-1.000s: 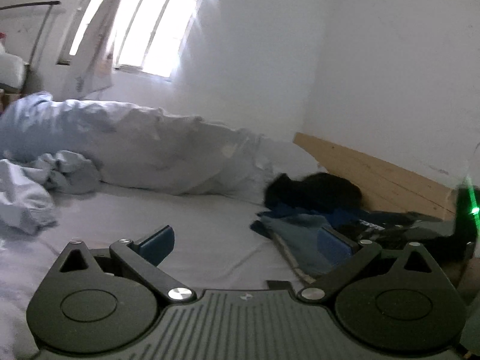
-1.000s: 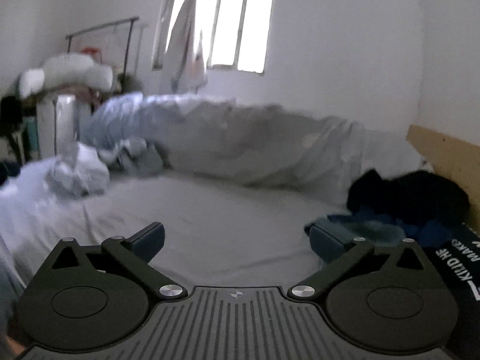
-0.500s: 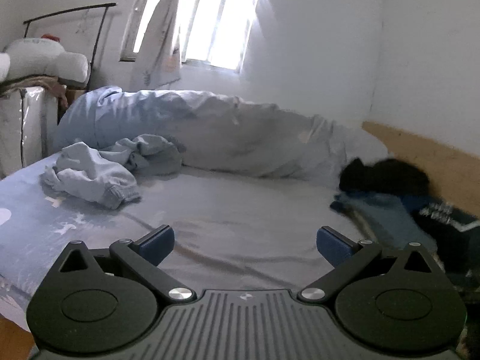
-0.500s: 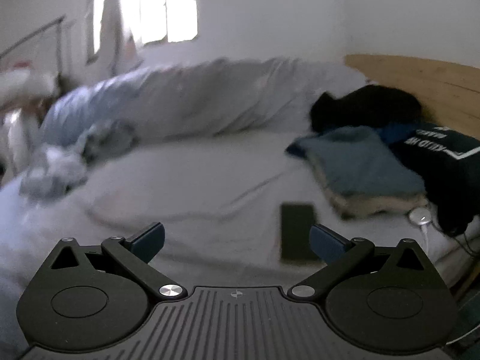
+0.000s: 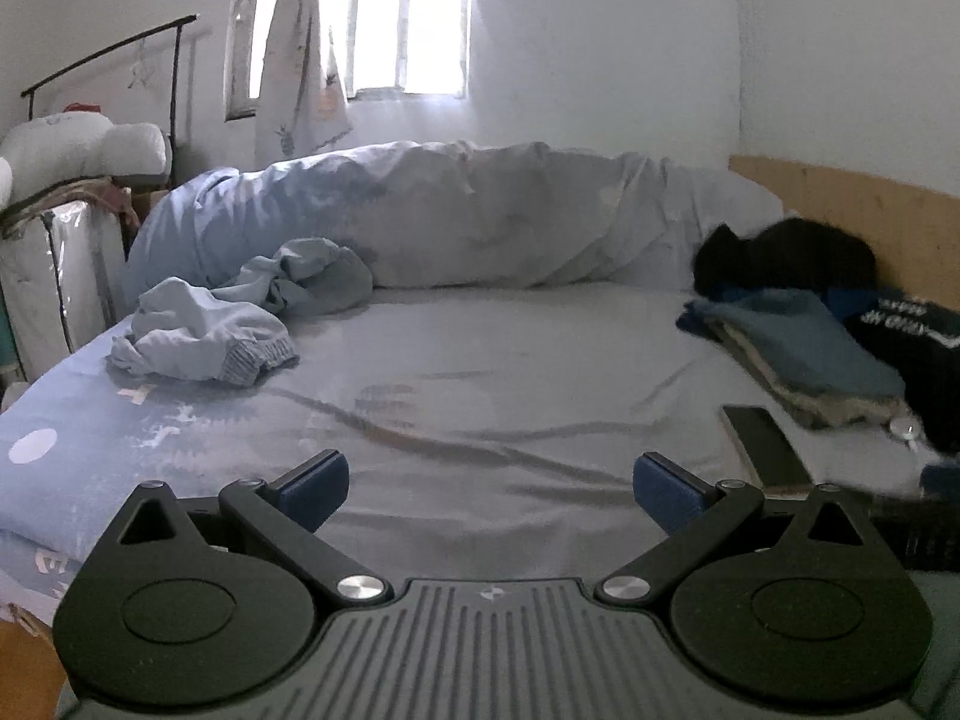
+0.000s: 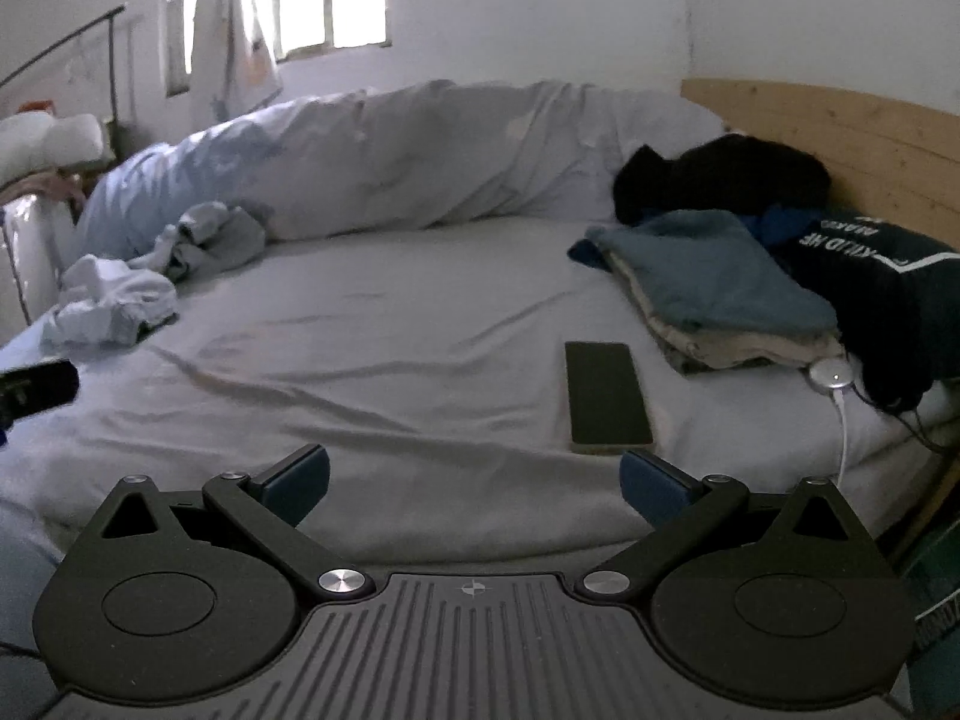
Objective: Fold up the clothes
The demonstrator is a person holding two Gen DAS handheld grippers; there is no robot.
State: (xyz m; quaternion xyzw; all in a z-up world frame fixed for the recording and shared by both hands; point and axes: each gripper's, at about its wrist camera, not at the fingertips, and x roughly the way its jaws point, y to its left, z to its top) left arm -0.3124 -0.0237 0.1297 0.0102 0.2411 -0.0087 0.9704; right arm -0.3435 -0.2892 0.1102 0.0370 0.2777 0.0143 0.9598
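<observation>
Left wrist view: left gripper [image 5: 491,483] spread wide, empty, above bedsheet [image 5: 480,372]; crumpled light-blue garment [image 5: 198,333] far left. Right gripper [image 6: 474,480] likewise spread, empty; phone [image 6: 607,396] near right, folded clothes stack [image 6: 714,294] far right.

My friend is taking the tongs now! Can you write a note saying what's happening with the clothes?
Left tongs: open, holding nothing, above the bed sheet.
Right tongs: open, holding nothing, just short of the phone.
Still crumpled on the left of the bed: a pale blue garment and a grey-blue garment behind it.
Looks done: the folded stack on the right, next to the dark clothes.
Probably next: grab the pale blue garment, spread it flat, fold it.
</observation>
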